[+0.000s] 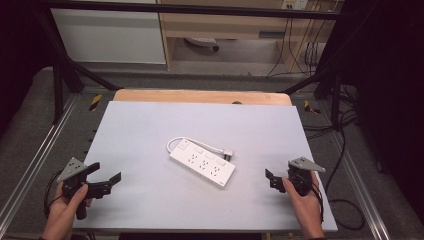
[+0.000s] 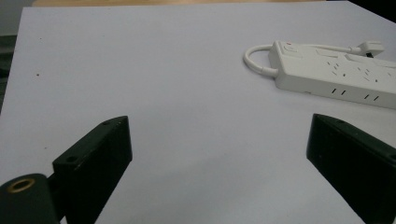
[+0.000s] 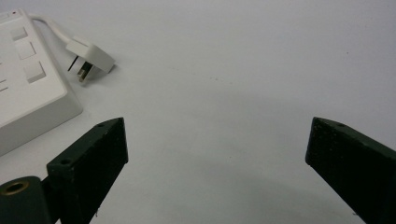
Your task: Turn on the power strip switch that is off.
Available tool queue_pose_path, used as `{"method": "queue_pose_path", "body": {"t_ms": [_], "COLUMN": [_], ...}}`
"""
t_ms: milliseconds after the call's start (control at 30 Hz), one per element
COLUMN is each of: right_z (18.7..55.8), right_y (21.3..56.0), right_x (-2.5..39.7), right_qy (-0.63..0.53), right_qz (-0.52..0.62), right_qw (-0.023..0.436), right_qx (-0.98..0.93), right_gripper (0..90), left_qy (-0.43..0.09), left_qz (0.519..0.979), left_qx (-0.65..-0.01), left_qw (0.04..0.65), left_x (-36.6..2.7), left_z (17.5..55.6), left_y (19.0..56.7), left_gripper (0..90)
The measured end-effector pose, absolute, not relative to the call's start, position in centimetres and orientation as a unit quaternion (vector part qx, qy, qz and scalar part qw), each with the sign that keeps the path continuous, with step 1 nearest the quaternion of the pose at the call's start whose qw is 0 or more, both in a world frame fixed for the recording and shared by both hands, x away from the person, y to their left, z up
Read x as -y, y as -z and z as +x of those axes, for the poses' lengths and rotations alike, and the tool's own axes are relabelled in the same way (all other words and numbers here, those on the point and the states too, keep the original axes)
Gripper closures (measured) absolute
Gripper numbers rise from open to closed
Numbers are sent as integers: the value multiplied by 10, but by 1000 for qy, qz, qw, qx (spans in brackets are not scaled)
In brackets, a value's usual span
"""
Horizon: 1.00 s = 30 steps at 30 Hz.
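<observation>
A: High view first, what's biggest?

B: Pale grey table. At its middle lies a white power strip, angled, its cord looped at the far-left end, plug just beside it.

A: Any writing?

B: None legible; sockets only.

A: And the tongs?

B: Left gripper near-left, jaws spread. Right gripper near-right, jaws spread, holding nothing.

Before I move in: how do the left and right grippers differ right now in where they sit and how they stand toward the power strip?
The left gripper sits at the table's near-left edge; the right gripper sits near its right edge. The left one is farther from the power strip and faces its cable end; the right one is closer and faces the end by the plug. Both have jaws spread wide, holding nothing.
</observation>
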State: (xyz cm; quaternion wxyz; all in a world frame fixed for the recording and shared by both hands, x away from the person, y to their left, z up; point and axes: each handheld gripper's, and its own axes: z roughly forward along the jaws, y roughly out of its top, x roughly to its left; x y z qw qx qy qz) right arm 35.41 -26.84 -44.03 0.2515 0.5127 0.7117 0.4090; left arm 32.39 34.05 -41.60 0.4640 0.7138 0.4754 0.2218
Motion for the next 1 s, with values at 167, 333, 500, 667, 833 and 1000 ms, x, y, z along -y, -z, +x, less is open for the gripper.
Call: {"method": "queue_pose_path", "body": {"t_ms": [167, 333, 500, 667, 833, 1000], "right_z": [355, 355, 353, 348, 344, 341], "right_y": [444, 447, 444, 442, 440, 437], "right_x": [267, 268, 268, 267, 269, 270], "right_qy": [-407, -397, -397, -399, -405, -416], "right_qz": [507, 520, 520, 505, 504, 497], "right_qw": [255, 237, 225, 212, 210, 212], "right_qx": [-716, -718, -722, -736, -734, -731], "right_gripper": [59, 58, 37, 29, 37, 38], "left_qy": [-222, -217, -212, -208, -208, -208], "left_qz": [712, 714, 722, 723, 724, 725], "left_qx": [-476, -474, -470, -469, -469, -469], "left_qw": [466, 468, 461, 461, 461, 460], "left_x": [-340, -339, -338, -338, -337, -337], "left_z": [324, 324, 324, 324, 324, 324], "left_y": [416, 416, 417, 417, 417, 417], "left_gripper": [69, 69, 69, 69, 69, 69]}}
